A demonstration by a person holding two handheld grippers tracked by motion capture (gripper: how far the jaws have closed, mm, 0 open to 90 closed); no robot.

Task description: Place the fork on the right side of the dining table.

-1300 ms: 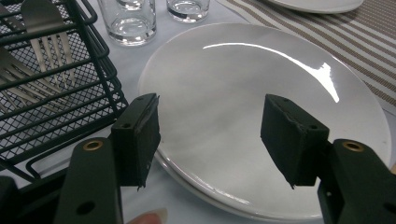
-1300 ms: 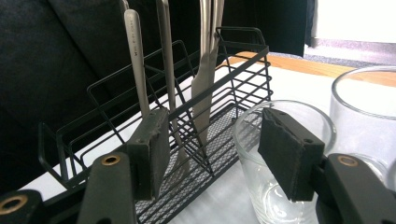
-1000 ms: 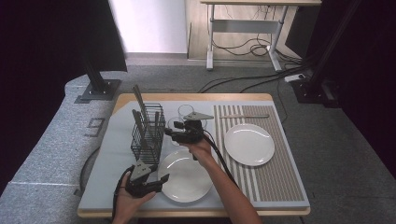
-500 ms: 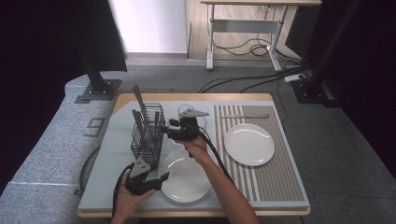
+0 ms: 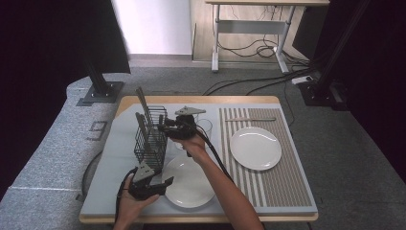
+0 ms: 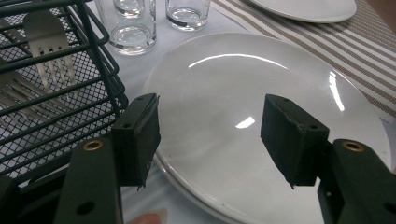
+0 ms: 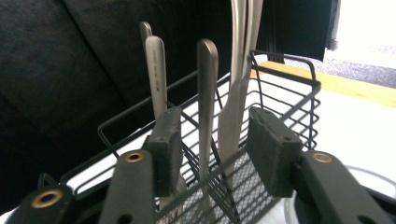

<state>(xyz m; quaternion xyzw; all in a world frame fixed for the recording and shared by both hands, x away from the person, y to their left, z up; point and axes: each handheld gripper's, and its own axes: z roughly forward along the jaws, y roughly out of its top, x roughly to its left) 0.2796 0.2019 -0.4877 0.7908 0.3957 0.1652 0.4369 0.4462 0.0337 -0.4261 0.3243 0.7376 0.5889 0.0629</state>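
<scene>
A black wire cutlery basket [image 5: 150, 140] stands on the table's left half with several steel handles [image 7: 207, 88] sticking up from it. My right gripper [image 5: 163, 127] is at the basket's top rim, its tips pointing left. Its jaws have just been closing; in the right gripper view [image 7: 215, 135] two handles stand between the pads, which are not pressing on them. My left gripper [image 5: 163, 185] rests low at the front, open, at the left edge of the near white plate [image 5: 191, 184]. In the left gripper view [image 6: 210, 126] the pads hang over that plate [image 6: 243, 74] with nothing between them.
A second white plate [image 5: 255, 147] lies on the striped mat [image 5: 282, 187], with a knife [image 5: 250, 119] behind it. Glasses [image 6: 131, 29] stand just behind the near plate, right of the basket. A fork [image 6: 46, 51] shows through the basket mesh.
My right gripper has moved left and slightly up to the basket's top, and its jaws stand narrower. The left hand has stayed put.
</scene>
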